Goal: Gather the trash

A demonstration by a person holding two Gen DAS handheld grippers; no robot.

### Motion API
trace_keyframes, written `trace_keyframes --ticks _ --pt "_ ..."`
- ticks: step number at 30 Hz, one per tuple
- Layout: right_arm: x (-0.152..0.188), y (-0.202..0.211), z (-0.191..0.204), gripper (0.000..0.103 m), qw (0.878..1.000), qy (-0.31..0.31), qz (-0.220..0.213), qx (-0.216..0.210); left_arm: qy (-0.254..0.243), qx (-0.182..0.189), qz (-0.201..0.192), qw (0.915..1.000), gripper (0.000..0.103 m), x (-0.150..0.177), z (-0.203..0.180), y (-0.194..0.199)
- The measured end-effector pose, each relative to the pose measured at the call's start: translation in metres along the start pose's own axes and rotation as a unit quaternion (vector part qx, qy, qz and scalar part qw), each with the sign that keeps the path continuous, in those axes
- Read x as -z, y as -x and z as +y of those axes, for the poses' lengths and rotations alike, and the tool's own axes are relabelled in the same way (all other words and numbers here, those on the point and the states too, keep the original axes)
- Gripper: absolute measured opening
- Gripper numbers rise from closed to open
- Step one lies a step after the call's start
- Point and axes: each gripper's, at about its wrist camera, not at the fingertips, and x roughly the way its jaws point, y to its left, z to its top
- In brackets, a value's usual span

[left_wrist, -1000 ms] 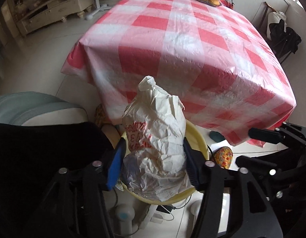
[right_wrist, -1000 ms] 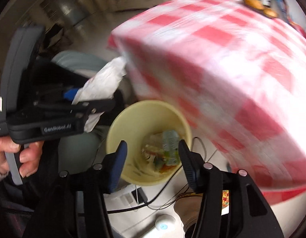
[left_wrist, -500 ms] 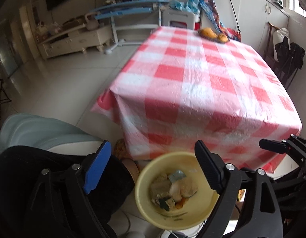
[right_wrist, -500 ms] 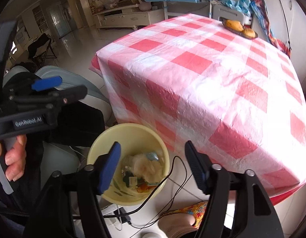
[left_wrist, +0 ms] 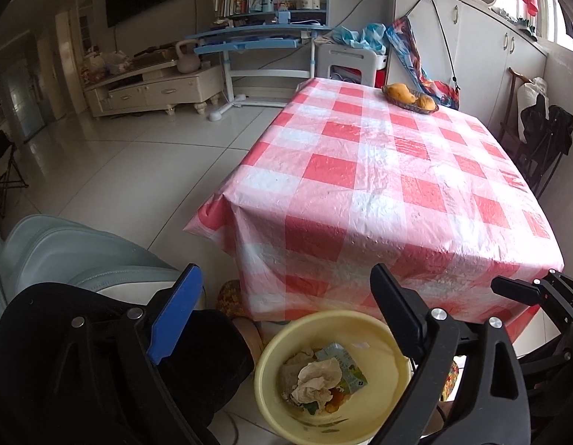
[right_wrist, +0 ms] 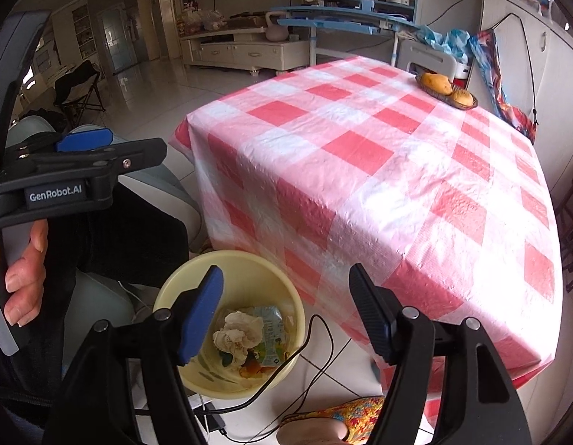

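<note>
— So, is the trash collected yet?

— Looks like it, mostly. The crumpled paper (left_wrist: 316,382) lies inside the yellow bin (left_wrist: 271,400) on the floor, on top of a small carton (left_wrist: 345,367) and some other scraps. The bin stands just beside the corner of the table (left_wrist: 379,193) with the red checked cloth.

— Anything left on the table?

— Only a dish of fruit (left_wrist: 410,98) at the far end, and I would not count that as trash. The rest of the cloth is bare, so my guess is the job is near its end, unless more litter sits somewhere out of sight.

— And the claws?

— The left gripper (left_wrist: 282,311) hangs above the bin with its jaws spread very wide and opening a touch more; nothing is between them, nothing touched. The right gripper (right_wrist: 286,307) is also over the bin, jaws well apart and empty. A black cable (right_wrist: 316,337) runs over the bin's rim just below it, but the fingers are clear of it.

— Who holds them?

— A person; you can see a hand (right_wrist: 23,274) wrapped round the left handle.
</note>
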Motion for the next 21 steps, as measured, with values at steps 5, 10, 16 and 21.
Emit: trace_keyframes --ticks 5,10,16,21 --pt "-0.001 0.005 -0.002 0.068 1.000 -0.002 -0.014 0.012 0.000 -0.001 0.000 1.0000 0.089 0.000 0.000 -0.001" --pt "-0.004 0.011 -0.009 0.072 0.999 -0.015 -0.031 0.026 0.000 -0.001 0.001 1.0000 0.090 0.000 0.000 -0.002" --pt "-0.005 0.010 -0.009 0.072 0.999 -0.016 -0.035 0.029 0.004 0.001 0.000 1.0000 0.090 0.000 0.000 -0.005" --pt "-0.006 0.011 -0.009 0.072 0.998 -0.017 -0.043 0.034 0.011 0.004 -0.002 0.9999 0.090 -0.001 0.001 -0.005"
